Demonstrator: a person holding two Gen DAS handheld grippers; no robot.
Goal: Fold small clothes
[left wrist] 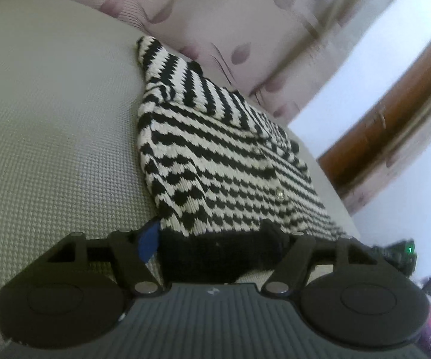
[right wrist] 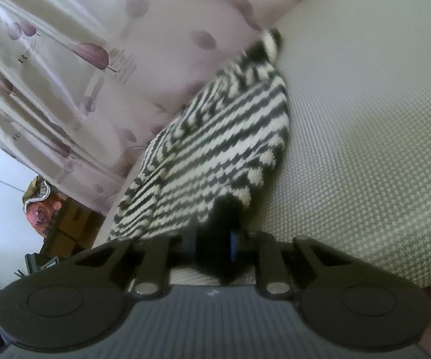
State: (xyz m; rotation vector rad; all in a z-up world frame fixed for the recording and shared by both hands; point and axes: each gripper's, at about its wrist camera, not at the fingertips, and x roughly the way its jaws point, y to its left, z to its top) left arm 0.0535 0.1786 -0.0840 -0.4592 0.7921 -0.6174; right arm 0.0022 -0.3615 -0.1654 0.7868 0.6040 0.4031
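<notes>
A small black-and-white striped knit garment [left wrist: 215, 155] lies on a beige woven surface [left wrist: 50, 137], with one sleeve pointing away. My left gripper [left wrist: 212, 245] has the garment's black hem between its fingers; the jaws stand fairly wide and the blue pad [left wrist: 148, 243] touches the hem's left edge. In the right wrist view the same garment [right wrist: 215, 155] stretches away from my right gripper [right wrist: 214, 242], which is shut on a black corner of the hem.
A pale curtain with purple leaf prints [left wrist: 245, 24] hangs right behind the surface, also in the right wrist view [right wrist: 65, 59]. A brown wooden frame [left wrist: 394, 113] and white wall are at right. Boxes and clutter [right wrist: 56, 218] stand beyond the surface's edge.
</notes>
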